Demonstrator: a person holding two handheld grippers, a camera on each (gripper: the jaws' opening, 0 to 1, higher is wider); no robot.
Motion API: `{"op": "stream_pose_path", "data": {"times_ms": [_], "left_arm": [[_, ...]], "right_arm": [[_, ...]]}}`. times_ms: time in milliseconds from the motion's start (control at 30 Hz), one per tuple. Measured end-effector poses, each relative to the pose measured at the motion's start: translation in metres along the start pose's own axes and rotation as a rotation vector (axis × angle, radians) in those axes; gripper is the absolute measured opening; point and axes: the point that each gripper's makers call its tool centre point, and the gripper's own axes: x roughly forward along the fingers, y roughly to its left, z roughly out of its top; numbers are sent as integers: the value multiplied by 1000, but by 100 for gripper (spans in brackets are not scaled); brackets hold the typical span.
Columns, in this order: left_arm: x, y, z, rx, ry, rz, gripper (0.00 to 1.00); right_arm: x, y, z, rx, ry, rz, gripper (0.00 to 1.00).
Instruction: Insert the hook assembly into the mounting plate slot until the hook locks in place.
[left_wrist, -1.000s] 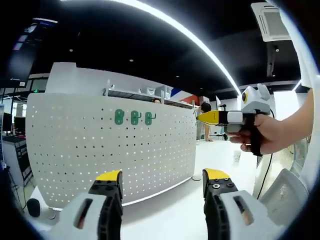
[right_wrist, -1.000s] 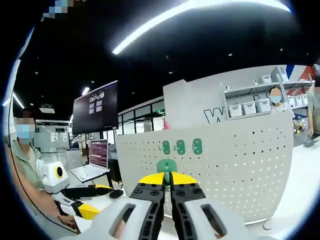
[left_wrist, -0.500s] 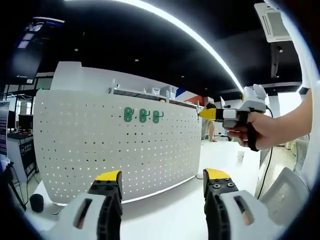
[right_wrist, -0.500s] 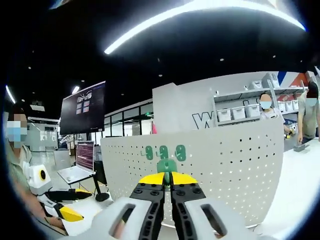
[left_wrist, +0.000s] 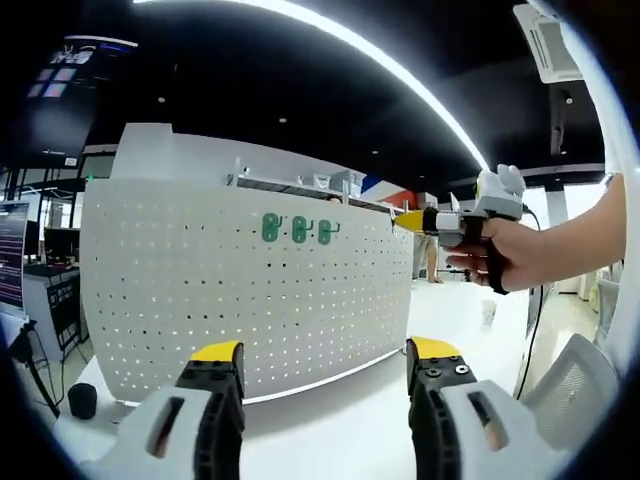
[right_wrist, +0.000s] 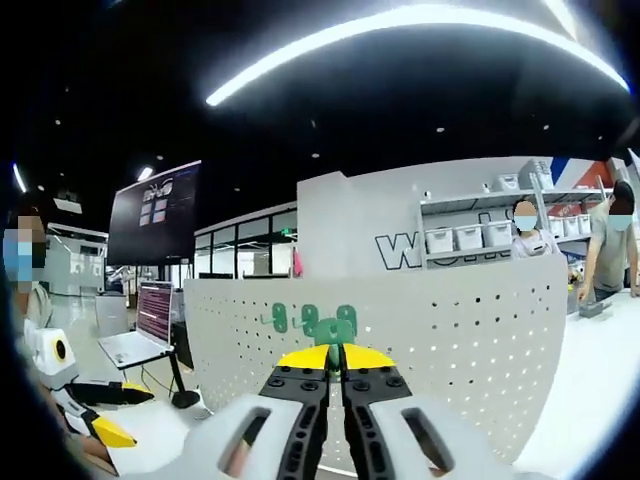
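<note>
White perforated mounting plate (left_wrist: 250, 290) stands upright on a white tabletop (left_wrist: 330, 420), curved by the fisheye, with three green hooks (left_wrist: 298, 229) already seated in a row near its top edge. Left gripper (left_wrist: 325, 365) is low over the table in front of the plate, yellow-tipped jaws spread wide, nothing between them. In the left gripper view the right gripper (left_wrist: 415, 221) comes in from the right, held in a person's hand (left_wrist: 495, 255), yellow tip pointing at the plate's upper right edge, near it but contact unclear. In the right gripper view the right gripper (right_wrist: 335, 352) has its jaws pressed together on a green hook assembly (right_wrist: 334, 330), which pokes up just above the tips and sits level with the row of hooks (right_wrist: 300, 318) on the plate (right_wrist: 450, 350); can't tell whether it touches the plate. The left gripper (right_wrist: 95, 415) shows at lower left of that view, white body with yellow tip. Room: dark ceiling with a long bright light strip (right_wrist: 400, 35), a wall screen (right_wrist: 155, 212), an open laptop (right_wrist: 150, 320) on a desk, shelving with white bins (right_wrist: 470, 235), two people (right_wrist: 605, 245) standing at a far bench on the right, a ceiling vent (left_wrist: 550, 45), a small black round object (left_wrist: 82, 400) on the table left of the plate.
</note>
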Motion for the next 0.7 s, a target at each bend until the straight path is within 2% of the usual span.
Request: {"op": "stream_pose_path", "data": {"times_ms": [433,700], "left_arm": [[-3,4,1,0,-2,20,68],[-4,7,0,-10,2,27,69]], "right_arm": [[19,-22,3,-48,-15,-75,1],[32,-28,3,-43,-30,-88,1]]}}
